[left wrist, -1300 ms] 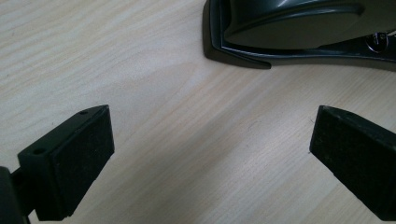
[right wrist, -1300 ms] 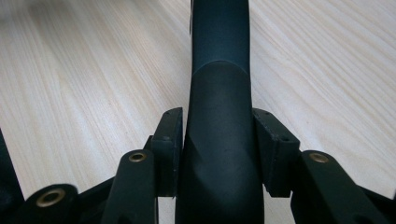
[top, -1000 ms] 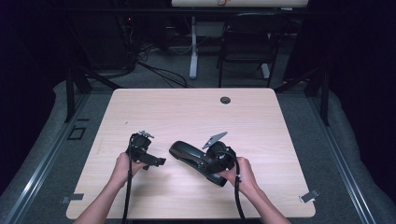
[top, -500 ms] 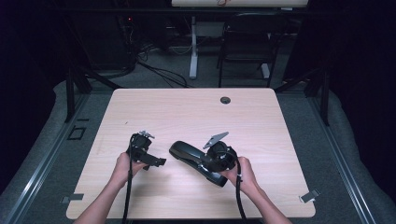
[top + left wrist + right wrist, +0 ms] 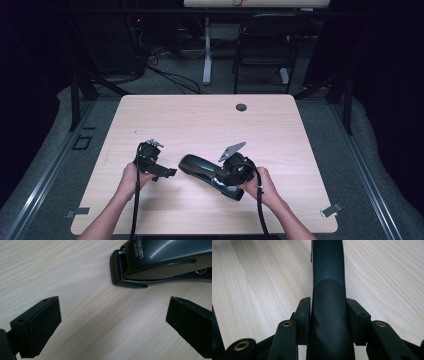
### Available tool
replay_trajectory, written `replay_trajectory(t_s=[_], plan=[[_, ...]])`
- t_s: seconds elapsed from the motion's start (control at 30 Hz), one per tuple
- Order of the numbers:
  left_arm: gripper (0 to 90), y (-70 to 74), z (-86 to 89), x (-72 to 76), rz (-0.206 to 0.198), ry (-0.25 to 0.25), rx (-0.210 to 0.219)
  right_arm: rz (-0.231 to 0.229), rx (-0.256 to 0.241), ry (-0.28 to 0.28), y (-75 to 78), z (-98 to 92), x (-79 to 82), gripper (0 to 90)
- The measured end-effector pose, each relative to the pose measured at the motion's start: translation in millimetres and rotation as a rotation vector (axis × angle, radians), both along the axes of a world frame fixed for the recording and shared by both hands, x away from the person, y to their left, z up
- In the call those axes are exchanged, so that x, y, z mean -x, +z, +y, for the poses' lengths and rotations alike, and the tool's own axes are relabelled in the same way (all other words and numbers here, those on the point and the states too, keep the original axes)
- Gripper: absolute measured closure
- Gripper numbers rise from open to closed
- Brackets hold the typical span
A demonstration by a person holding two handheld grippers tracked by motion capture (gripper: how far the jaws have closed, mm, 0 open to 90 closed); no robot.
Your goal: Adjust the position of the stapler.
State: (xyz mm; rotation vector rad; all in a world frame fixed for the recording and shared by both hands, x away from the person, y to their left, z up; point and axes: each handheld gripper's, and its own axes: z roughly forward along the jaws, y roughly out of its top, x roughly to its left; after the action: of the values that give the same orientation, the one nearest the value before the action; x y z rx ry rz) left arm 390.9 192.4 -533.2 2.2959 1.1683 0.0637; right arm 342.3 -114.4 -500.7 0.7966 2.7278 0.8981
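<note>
A black stapler (image 5: 197,167) lies on the wooden table (image 5: 200,125), its front end pointing left. My right gripper (image 5: 227,172) is shut on its rear half; in the right gripper view the two pads (image 5: 303,320) press both sides of the stapler body (image 5: 328,302). My left gripper (image 5: 162,170) sits just left of the stapler's nose and stands open. In the left gripper view its pads (image 5: 42,325) are wide apart over bare wood, with the stapler's front end (image 5: 160,262) lying a short way beyond them.
A round cable grommet (image 5: 241,107) is set in the table near its far edge. Bits of tape (image 5: 332,209) mark the near corners. Beyond the table stand a chair and desk legs on grey carpet.
</note>
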Motion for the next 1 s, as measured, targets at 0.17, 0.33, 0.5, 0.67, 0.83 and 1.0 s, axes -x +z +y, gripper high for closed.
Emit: replay_trajectory(t_s=[0.17, 0.33, 0.5, 0.67, 0.83, 1.0], plan=[[0.0, 0.6, 0.8, 0.1, -0.004, -0.001, 0.008, 0.003, 0.000, 0.039, 0.2, -1.4, 0.4, 58.6], [0.0, 1.5, -0.3, 1.0, -0.009, -0.018, 0.017, 0.006, -0.007, 0.091, -0.1, -3.6, 1.0, 58.6], [0.0, 2.0, -0.4, 1.5, -0.008, -0.023, 0.024, 0.011, -0.002, 0.137, 0.4, -4.5, 2.8, 58.6], [0.0, 2.2, -0.9, 2.1, -0.006, -0.028, 0.030, 0.023, -0.002, 0.173, 0.6, -5.1, 4.1, 58.4], [0.0, 2.4, -0.8, 2.4, -0.008, -0.030, 0.033, 0.063, -0.012, 0.161, 3.3, -6.1, 1.9, 53.0], [0.0, 1.9, -1.2, 2.6, -0.003, -0.035, 0.032, 0.066, -0.029, 0.120, 14.7, -10.5, 3.7, 49.3]])
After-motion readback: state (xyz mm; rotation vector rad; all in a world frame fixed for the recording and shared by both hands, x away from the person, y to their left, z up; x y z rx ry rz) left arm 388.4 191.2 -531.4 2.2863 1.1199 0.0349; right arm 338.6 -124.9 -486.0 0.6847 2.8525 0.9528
